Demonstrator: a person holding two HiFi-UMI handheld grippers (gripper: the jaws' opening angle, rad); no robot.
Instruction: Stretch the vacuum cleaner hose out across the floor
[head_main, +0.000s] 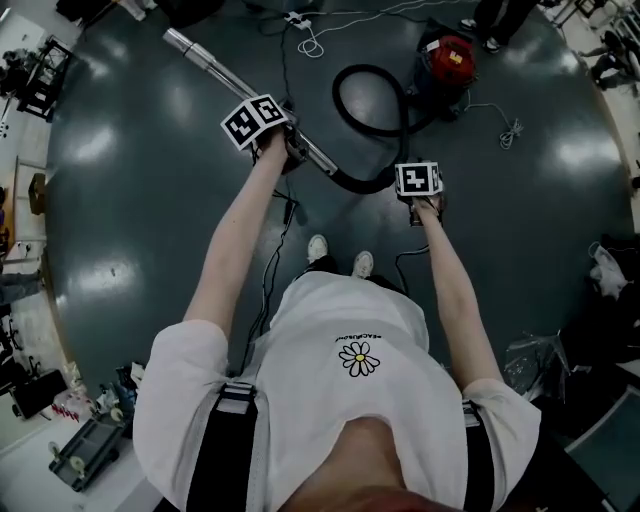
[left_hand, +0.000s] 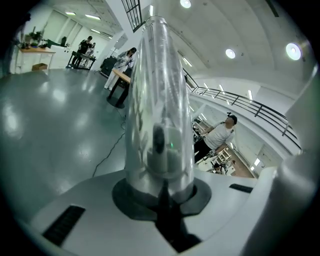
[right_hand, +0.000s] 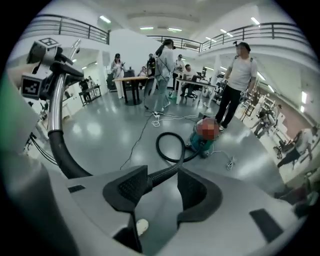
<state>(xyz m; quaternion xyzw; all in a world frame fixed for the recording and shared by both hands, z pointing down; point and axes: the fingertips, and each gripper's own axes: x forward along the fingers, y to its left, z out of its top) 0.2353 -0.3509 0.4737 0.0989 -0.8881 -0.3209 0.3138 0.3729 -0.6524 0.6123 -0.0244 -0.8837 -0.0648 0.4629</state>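
A silver wand (head_main: 215, 68) slants over the dark floor, and my left gripper (head_main: 288, 150) is shut on its lower end. In the left gripper view the wand (left_hand: 157, 100) rises straight out of the shut left gripper (left_hand: 162, 195). From the wand a black hose (head_main: 338, 100) curves past my right gripper (head_main: 418, 200), makes one loop and ends at the red vacuum cleaner (head_main: 447, 62). In the right gripper view the right gripper (right_hand: 162, 182) stands open. The hose (right_hand: 167, 170) shows between its pads, with a gap to the right pad. Beyond it stands the vacuum cleaner (right_hand: 205, 135).
A white cable (head_main: 310, 40) lies behind the wand, another (head_main: 510, 130) lies right of the vacuum, and a black cable (head_main: 285, 215) runs by my shoes (head_main: 318, 247). A person (right_hand: 240, 80) stands behind the vacuum, others at tables (right_hand: 132, 82). Equipment (head_main: 85, 450) lines the floor's edges.
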